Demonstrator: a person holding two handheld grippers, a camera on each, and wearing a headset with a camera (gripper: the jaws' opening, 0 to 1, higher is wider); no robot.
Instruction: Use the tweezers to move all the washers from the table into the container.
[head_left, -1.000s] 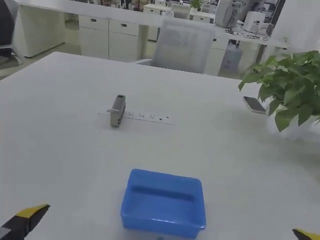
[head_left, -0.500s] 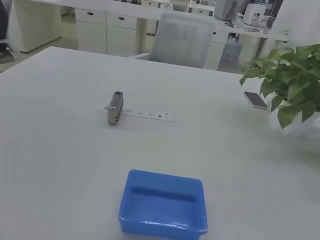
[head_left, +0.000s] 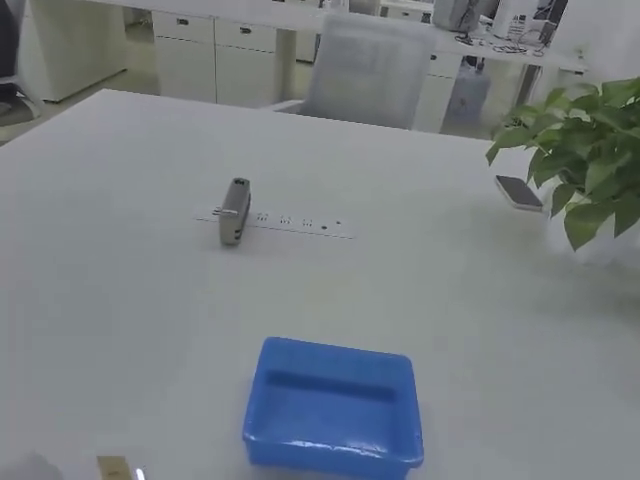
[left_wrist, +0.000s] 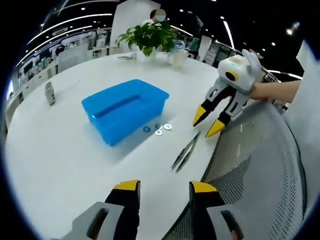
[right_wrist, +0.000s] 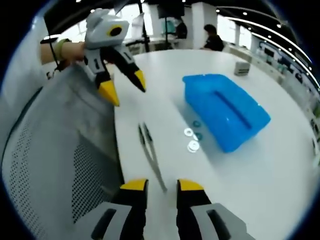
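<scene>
1. A blue rectangular plastic container sits on the white counter, near its edge
2. A few small washers lie on the counter just beside the container's long wall; a pair of slim metal tweezers lies close by, nearer the edge, touched by neither gripper
3. The left gripper hovers at the counter's edge, yellow-tipped fingers parted and empty
4. The right gripper hangs opposite it, fingers a little apart, holding nothing
</scene>
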